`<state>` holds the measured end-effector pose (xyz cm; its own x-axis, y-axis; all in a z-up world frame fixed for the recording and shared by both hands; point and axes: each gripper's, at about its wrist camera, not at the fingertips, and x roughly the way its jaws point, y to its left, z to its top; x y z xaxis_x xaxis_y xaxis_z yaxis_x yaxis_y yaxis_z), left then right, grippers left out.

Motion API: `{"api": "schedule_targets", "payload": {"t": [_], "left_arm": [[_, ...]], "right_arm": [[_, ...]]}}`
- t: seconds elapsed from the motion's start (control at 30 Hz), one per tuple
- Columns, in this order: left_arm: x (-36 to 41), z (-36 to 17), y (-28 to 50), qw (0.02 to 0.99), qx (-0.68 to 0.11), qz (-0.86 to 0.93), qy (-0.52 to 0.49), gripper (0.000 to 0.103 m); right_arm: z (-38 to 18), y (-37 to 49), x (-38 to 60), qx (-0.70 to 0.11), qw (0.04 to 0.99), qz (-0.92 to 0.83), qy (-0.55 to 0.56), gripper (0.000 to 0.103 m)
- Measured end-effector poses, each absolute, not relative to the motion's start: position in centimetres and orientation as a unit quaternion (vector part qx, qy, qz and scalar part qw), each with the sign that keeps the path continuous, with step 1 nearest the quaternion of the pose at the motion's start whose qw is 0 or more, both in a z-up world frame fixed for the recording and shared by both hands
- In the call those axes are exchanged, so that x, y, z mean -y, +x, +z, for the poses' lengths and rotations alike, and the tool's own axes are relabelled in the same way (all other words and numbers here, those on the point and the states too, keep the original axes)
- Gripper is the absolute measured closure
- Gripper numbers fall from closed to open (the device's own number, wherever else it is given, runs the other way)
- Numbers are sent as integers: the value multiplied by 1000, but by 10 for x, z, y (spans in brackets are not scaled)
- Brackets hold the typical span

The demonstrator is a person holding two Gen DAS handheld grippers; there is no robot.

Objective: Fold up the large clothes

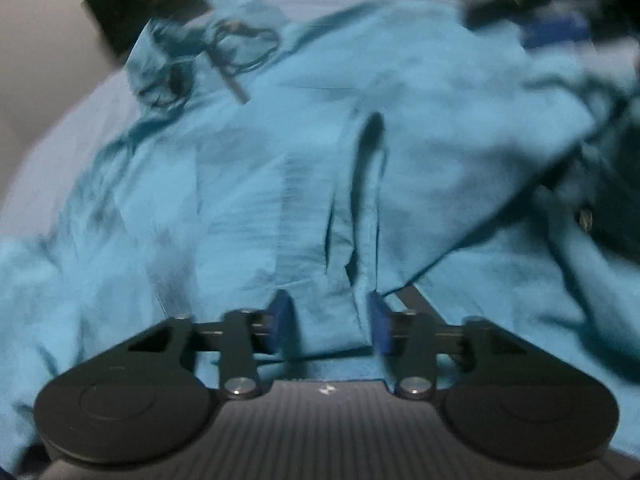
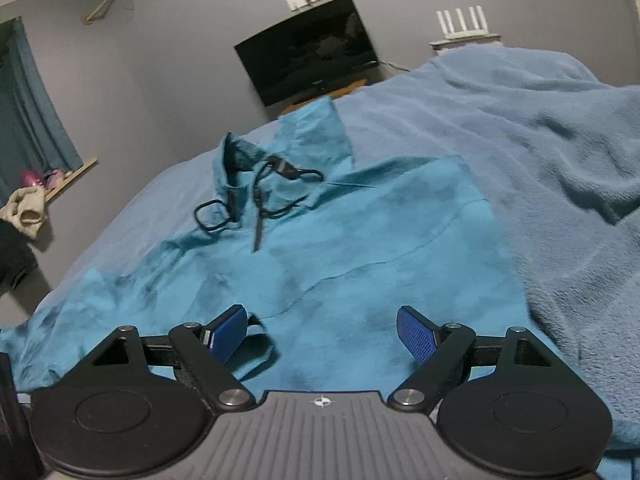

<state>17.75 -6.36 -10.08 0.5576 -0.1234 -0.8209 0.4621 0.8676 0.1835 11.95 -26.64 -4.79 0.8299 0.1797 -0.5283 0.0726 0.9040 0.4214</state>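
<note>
A large turquoise garment (image 2: pixel 360 240) with a collar and dark drawstrings (image 2: pixel 260 200) lies spread on a bed. In the left wrist view the same garment (image 1: pixel 240 180) fills the frame, blurred. My left gripper (image 1: pixel 330 320) has its blue pads on either side of a fold of the garment's edge, partly closed around it. My right gripper (image 2: pixel 322 336) is open just above the garment's near part, holding nothing. The other gripper shows blurred at the top right of the left wrist view (image 1: pixel 556 28).
A light blue fleece blanket (image 2: pixel 560 140) is bunched on the right of the bed. A dark TV (image 2: pixel 308 60) hangs on the grey wall beyond. A white router (image 2: pixel 464 28) stands at the back right. A curtained window (image 2: pixel 28 112) is at left.
</note>
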Motion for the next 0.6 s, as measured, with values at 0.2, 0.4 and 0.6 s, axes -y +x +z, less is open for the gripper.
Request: {"api": "schedule_targets", "payload": {"t": [0.2,0.4,0.6], "left_arm": [[-2,-65,187,903,-403,-151,14,93],[-85,-49,201,929,-339,-54,-135,93],[-135,-72,202,918,-332,-29,-216,77]], "right_arm": [[-57,128,274,-301,922,24,241,19],[-63,133,262,-311,923,25,226,19],[-69,139,248,-321,926,22,197,19]]}}
